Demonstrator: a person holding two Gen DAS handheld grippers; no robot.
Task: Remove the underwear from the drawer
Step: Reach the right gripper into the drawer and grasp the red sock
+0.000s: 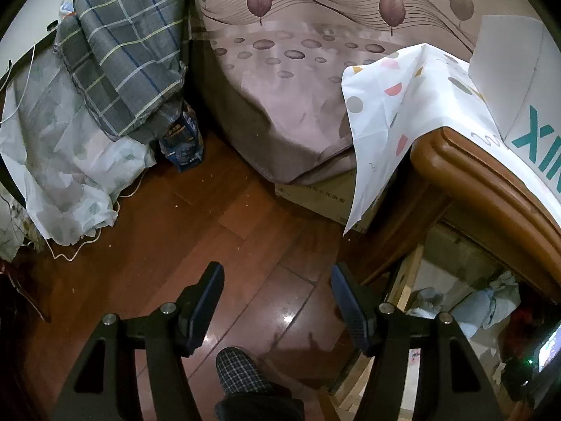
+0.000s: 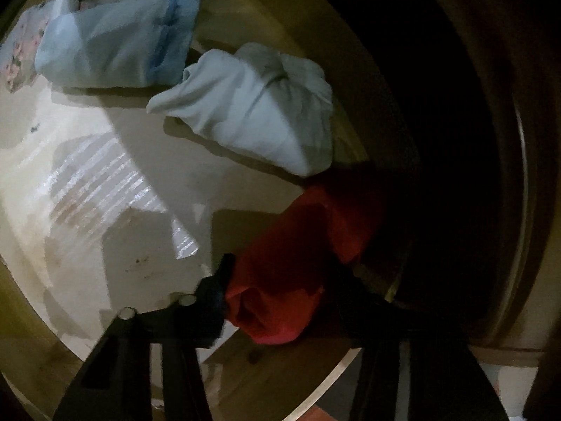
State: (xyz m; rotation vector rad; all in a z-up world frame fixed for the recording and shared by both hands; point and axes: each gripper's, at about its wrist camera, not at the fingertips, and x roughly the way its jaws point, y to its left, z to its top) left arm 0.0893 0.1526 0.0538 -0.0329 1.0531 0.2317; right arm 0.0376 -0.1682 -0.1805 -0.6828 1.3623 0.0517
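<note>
The red underwear lies inside the open drawer, on its pale lined floor, close to the dark right-hand side. It is a rolled or folded bundle whose long axis runs diagonally in the right wrist view, from the lower left near the camera up toward the upper right, where its far end fades into shadow. The right gripper has its two fingers on either side of the bundle's near end, at a narrow setting; the left finger lies against the cloth, while the other finger is too dark to tell whether it presses.

Beyond the red underwear, farther into the drawer, sits a pale folded garment, and past that a light blue folded garment, both apart from the red one.

The left gripper hangs over the wooden floor beside the drawer, jaws moderately apart with nothing between them. A checked slipper shows below it.
</note>
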